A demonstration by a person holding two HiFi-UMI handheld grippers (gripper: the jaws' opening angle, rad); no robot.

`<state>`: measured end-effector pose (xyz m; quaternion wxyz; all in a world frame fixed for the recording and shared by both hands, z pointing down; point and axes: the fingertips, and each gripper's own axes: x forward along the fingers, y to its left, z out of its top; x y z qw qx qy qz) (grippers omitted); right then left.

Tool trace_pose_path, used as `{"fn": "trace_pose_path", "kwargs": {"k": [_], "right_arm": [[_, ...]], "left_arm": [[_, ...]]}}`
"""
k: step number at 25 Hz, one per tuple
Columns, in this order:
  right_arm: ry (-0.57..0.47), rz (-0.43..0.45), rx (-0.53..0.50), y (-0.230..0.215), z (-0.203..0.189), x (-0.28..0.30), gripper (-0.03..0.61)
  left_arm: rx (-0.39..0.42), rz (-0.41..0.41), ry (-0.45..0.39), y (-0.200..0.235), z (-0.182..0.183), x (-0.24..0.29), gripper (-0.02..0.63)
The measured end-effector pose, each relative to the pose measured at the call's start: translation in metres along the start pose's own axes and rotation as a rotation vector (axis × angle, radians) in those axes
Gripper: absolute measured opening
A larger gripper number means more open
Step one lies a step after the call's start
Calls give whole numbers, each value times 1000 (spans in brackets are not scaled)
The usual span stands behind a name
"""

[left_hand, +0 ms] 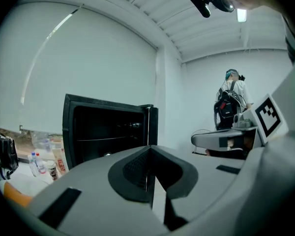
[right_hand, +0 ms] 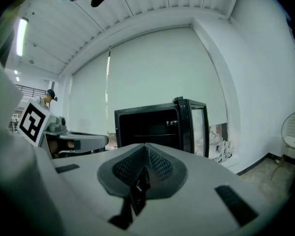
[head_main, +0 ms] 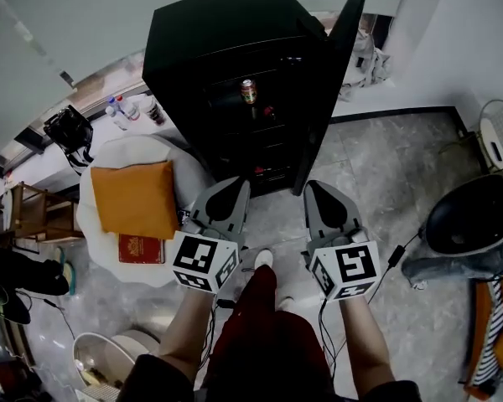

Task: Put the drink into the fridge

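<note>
Bright, even indoor light; ceiling lamp (left_hand: 241, 15) glares. Fridge (head_main: 226, 40) interior v. dark, little detail. Heavy fisheye bend + black vignette at edges of gripper views.

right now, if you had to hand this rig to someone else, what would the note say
Left gripper: shut, nothing between the jaws, held level in front of the fridge.
Right gripper: shut, empty, beside the left one.
Drink: a can stands upright inside the fridge, high up.
Door: open, swung to the right.
Done: the drink looks to be in place.
Left: probably only closing the door. The right gripper is on the door's side.
</note>
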<state>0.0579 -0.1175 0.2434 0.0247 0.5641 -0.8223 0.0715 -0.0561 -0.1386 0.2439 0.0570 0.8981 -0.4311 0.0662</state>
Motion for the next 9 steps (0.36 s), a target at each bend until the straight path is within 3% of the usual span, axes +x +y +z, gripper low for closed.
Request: {"fn": "trace_pose_path", "kwargs": {"k": [9], "right_arm": [[-25, -13, -29, 4, 51, -58, 18]], "left_arm": [[29, -34, -32, -41, 55, -40, 9]]}}
